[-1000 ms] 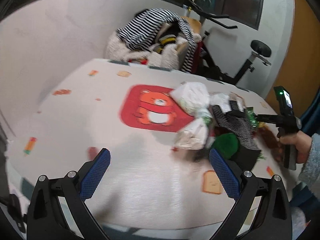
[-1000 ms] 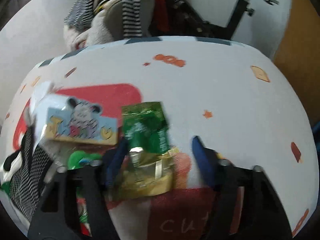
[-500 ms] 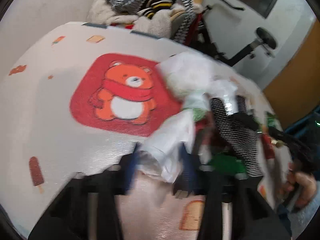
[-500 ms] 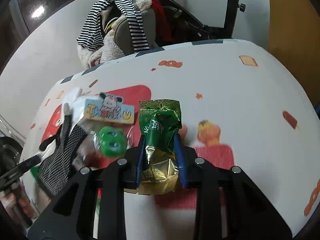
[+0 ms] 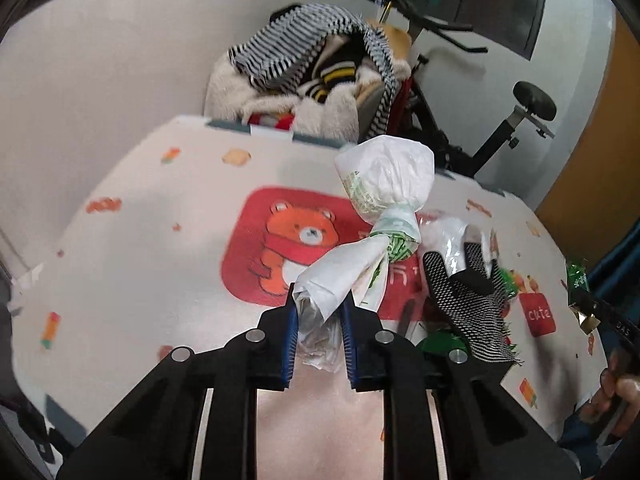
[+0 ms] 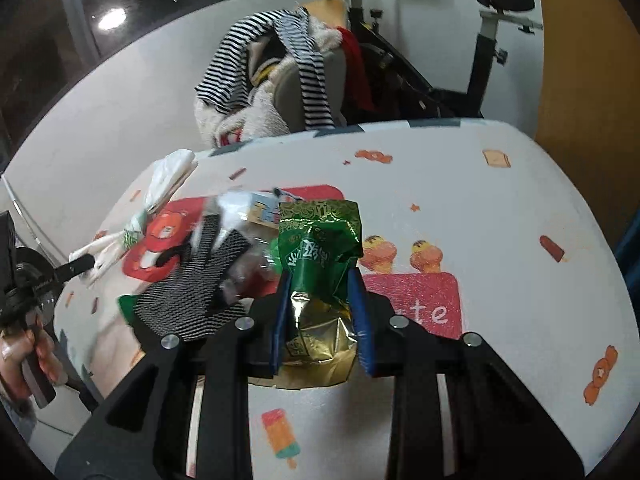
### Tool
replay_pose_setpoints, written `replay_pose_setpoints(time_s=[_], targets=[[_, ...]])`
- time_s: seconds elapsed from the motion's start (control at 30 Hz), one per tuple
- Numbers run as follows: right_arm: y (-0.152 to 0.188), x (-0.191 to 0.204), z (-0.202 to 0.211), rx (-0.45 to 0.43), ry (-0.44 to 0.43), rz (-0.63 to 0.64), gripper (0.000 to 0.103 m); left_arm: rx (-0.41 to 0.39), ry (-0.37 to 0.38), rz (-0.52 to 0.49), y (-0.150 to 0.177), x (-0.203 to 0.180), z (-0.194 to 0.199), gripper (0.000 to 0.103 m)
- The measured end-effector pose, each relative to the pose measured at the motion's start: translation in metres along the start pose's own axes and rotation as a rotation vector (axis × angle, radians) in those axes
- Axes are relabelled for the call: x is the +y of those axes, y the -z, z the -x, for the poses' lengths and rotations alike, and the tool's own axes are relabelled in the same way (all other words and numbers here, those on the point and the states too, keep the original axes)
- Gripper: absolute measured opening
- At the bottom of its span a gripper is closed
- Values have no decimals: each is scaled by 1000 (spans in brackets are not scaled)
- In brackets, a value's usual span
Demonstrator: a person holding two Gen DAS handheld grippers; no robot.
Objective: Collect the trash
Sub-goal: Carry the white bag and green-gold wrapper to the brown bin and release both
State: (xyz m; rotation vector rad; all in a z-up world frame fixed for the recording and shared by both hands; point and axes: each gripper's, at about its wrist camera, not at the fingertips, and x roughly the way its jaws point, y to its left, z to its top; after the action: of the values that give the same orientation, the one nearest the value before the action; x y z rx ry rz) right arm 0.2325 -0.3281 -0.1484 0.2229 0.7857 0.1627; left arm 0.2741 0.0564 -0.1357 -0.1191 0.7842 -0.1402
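The white plastic bag (image 5: 384, 184), pinched by its twisted tail, hangs over the worktop (image 5: 140, 240) in the just-closed left tongs (image 5: 319, 320), and the green-gold wrapper (image 6: 320, 248) sits clamped in the right tongs (image 6: 322, 312); both grips should stay firm when lifting clear of the striped glove (image 5: 464, 300).

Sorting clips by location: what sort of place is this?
Probably a home room: an exercise bike stands behind a chair piled with clothes, beside a table under a cartoon bear tablecloth.
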Motion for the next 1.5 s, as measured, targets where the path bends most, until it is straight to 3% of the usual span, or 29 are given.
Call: replay_pose_setpoints(time_s=[0.37, 0.83, 1.03, 1.3, 1.5], targets=[[28, 29, 55, -64, -65, 31, 31, -79, 68, -16, 19, -9, 82, 19], [110, 65, 99, -112, -103, 99, 30, -52, 192, -124, 104, -40, 153, 19], [137, 66, 107, -119, -109, 62, 30, 34, 232, -170, 154, -45, 162, 19], [167, 63, 111, -97, -98, 47, 30, 227, 130, -299, 218, -33, 151, 19], [174, 60, 109, -88, -91, 34, 30, 313, 101, -382, 238, -23, 152, 19]])
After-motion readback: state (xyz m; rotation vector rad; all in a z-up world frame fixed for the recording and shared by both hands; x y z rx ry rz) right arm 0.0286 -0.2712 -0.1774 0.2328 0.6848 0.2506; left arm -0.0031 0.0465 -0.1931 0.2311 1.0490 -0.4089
